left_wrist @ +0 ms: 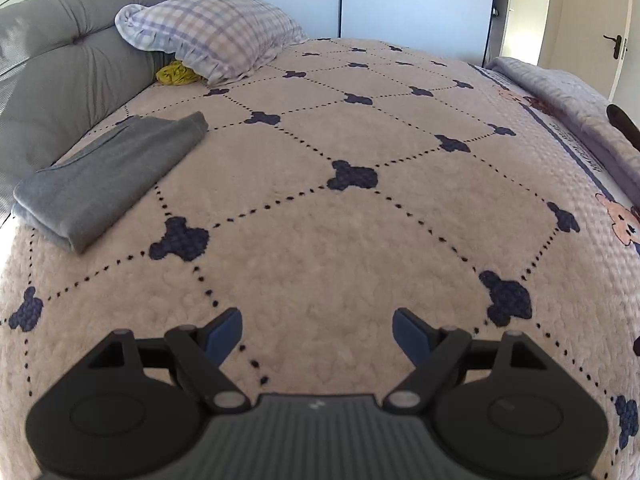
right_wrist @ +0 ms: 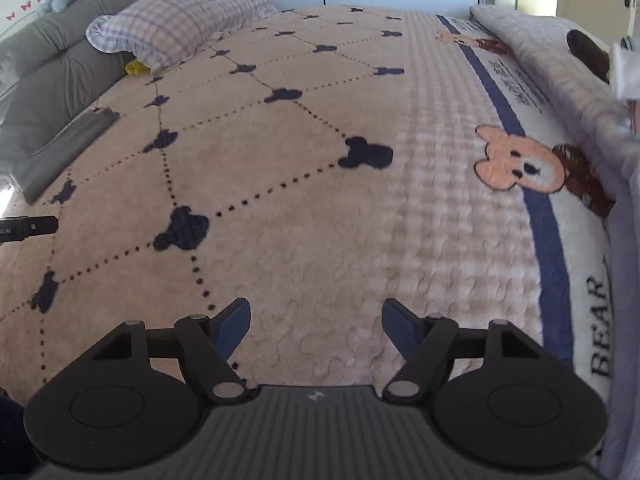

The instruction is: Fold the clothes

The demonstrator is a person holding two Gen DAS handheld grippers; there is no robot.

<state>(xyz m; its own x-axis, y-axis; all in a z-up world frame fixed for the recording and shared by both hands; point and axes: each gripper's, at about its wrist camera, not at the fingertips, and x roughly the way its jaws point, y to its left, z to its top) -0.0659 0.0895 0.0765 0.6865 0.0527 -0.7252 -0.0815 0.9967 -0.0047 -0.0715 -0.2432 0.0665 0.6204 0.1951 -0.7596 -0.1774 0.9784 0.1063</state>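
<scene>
A folded grey garment (left_wrist: 108, 176) lies flat on the beige bedspread (left_wrist: 340, 220) at the left, near the headboard. It also shows in the right wrist view (right_wrist: 64, 148) at the far left. My left gripper (left_wrist: 318, 330) is open and empty, hovering over bare bedspread well right of the garment. My right gripper (right_wrist: 316, 322) is open and empty over the bedspread (right_wrist: 320, 200), far from the garment. A dark piece of the left gripper (right_wrist: 28, 228) shows at the left edge of the right wrist view.
A checked pillow (left_wrist: 208, 32) leans on the grey headboard (left_wrist: 60, 60), with a yellow item (left_wrist: 176, 74) under it. A pale folded quilt (left_wrist: 580, 112) lies along the right side. A bear picture (right_wrist: 520, 164) marks the bedspread's right border. Wardrobe doors and a room door stand behind.
</scene>
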